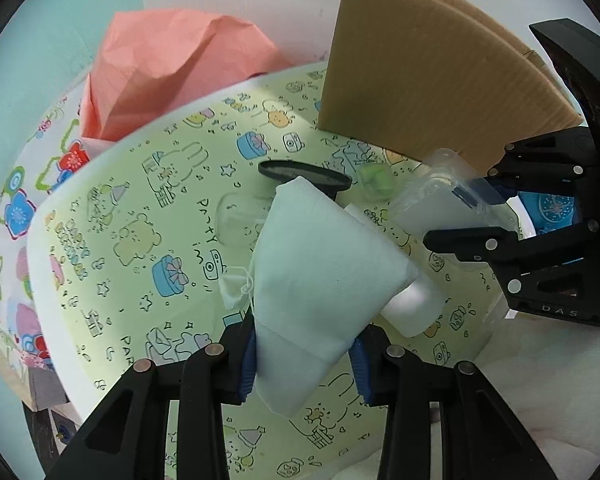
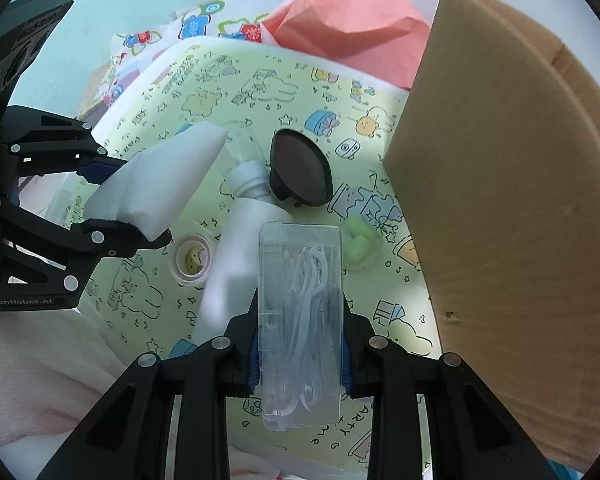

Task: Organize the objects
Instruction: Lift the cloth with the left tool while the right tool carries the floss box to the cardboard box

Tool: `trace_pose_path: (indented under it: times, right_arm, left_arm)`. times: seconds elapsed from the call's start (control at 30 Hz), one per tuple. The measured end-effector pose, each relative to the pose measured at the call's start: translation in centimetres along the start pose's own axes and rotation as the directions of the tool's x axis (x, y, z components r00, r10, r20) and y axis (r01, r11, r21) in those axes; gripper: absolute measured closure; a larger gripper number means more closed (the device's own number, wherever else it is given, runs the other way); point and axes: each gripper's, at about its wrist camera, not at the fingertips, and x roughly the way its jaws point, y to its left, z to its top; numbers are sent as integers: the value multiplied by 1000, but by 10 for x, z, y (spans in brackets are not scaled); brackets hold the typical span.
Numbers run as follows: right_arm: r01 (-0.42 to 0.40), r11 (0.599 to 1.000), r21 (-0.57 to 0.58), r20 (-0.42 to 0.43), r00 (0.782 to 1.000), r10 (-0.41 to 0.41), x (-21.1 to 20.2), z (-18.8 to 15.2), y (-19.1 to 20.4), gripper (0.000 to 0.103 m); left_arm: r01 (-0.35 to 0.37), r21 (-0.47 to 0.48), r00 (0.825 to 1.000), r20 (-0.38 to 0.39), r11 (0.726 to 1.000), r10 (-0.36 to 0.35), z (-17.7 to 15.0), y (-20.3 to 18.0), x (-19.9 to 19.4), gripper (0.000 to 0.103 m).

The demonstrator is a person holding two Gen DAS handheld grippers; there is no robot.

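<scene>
My left gripper (image 1: 304, 360) is shut on a white cloth pouch (image 1: 320, 280) and holds it above the pale green cartoon-print board (image 1: 140, 248). The left gripper (image 2: 130, 204) with the pouch (image 2: 160, 184) also shows in the right wrist view. My right gripper (image 2: 300, 360) is shut on a clear plastic case (image 2: 300, 320) holding white floss picks; the right gripper (image 1: 474, 216) and the case (image 1: 440, 204) show in the left wrist view at right. On the board lie a white bottle (image 2: 240, 236), a black round lid (image 2: 300, 172), green earplugs (image 2: 358, 244) and a small round cap (image 2: 192, 260).
A brown cardboard box (image 2: 500, 200) stands at the right edge of the board. Crumpled pink paper (image 1: 172, 68) and a flower-print cloth (image 1: 20, 208) lie behind and left. A white fuzzy surface (image 2: 40, 380) lies in front.
</scene>
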Motion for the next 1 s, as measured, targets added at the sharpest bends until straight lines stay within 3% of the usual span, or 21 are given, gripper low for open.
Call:
trace_pose_path:
  times: [0.07, 0.1, 0.63, 0.67, 0.97, 1.0]
  right_arm:
    - [11, 1000, -5, 9, 1000, -11, -5, 0, 0, 71]
    - [16, 1000, -5, 14, 1000, -16, -8, -1, 0, 71]
    - [44, 999, -27, 100, 994, -41, -52, -10, -3, 71]
    - [44, 995, -89, 126, 992, -32, -54, -11, -3, 71]
    - [52, 993, -104, 163, 986, -34, -73, -23, -2, 71]
    - [53, 987, -150, 182, 983, -26, -75, -24, -2, 71]
  left_arm:
    - [-4, 2, 1000, 7, 1000, 4, -35, -25, -30, 64]
    - [-10, 6, 1000, 11, 1000, 10, -37, -30, -35, 64]
    - [-88, 14, 994, 70, 996, 86, -27, -71, -78, 64]
    - [-92, 14, 993, 74, 996, 90, -27, -72, -81, 64]
    - [-118, 45, 990, 89, 992, 114, -25, -92, -99, 64]
    - [-121, 47, 989, 90, 992, 117, -24, -94, -100, 64]
